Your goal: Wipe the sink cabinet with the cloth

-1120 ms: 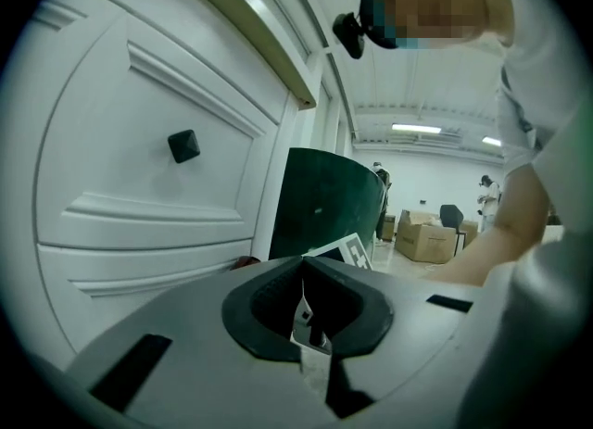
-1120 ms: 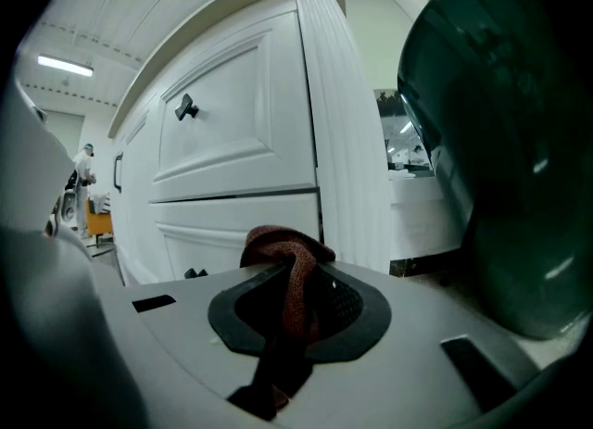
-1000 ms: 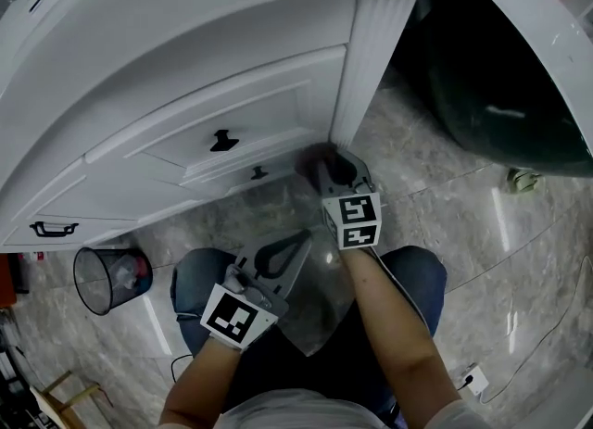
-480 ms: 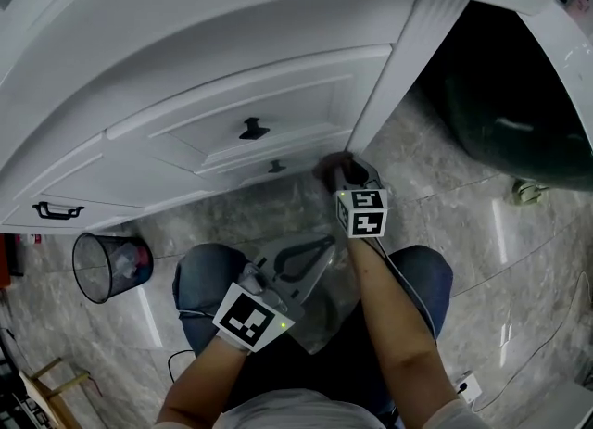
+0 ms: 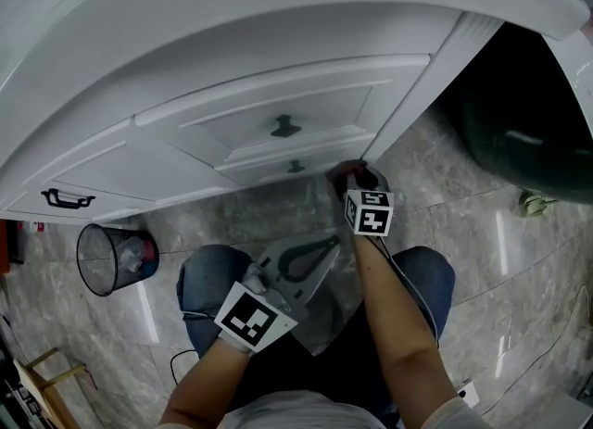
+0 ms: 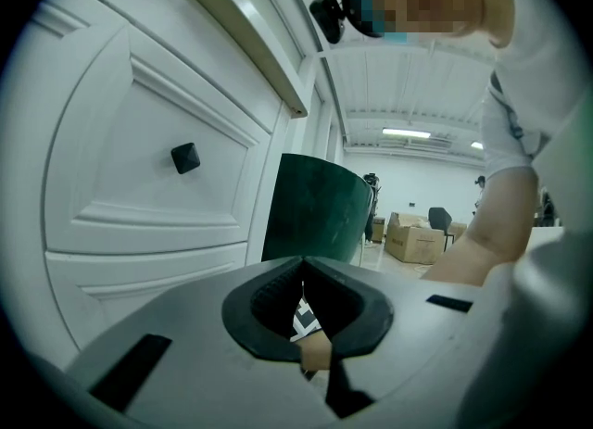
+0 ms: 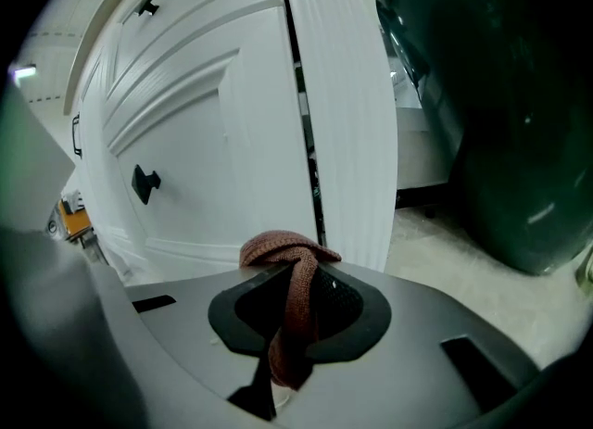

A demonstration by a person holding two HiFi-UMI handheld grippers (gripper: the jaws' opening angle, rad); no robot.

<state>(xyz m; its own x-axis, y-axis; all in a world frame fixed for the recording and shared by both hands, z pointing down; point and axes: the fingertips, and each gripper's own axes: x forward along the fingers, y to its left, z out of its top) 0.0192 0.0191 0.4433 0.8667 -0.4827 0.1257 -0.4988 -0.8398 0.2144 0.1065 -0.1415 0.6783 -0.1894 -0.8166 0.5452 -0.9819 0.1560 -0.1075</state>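
Right gripper view is showing the right gripper (image 7: 295, 274) clamping the cloth (image 7: 287, 253), a reddish-brown knitted rag bunching into a knot at the jaw tips, low on the sink cabinet (image 7: 213, 131) front beside its fluted corner post (image 7: 347, 121). Wiping is seemingly under way; the next stroke is calling for pressing the bunch against the panel and sweeping across. The left gripper (image 6: 304, 270) is idling below the cabinet, jaws together on nothing.

The head view looks steeply down over the white cabinet (image 5: 278, 94) and the stone floor (image 5: 445, 195). Both gripper views sit low and close, facing along their jaws at the same cabinet doors and the dark green tub (image 6: 315, 205) beside them.
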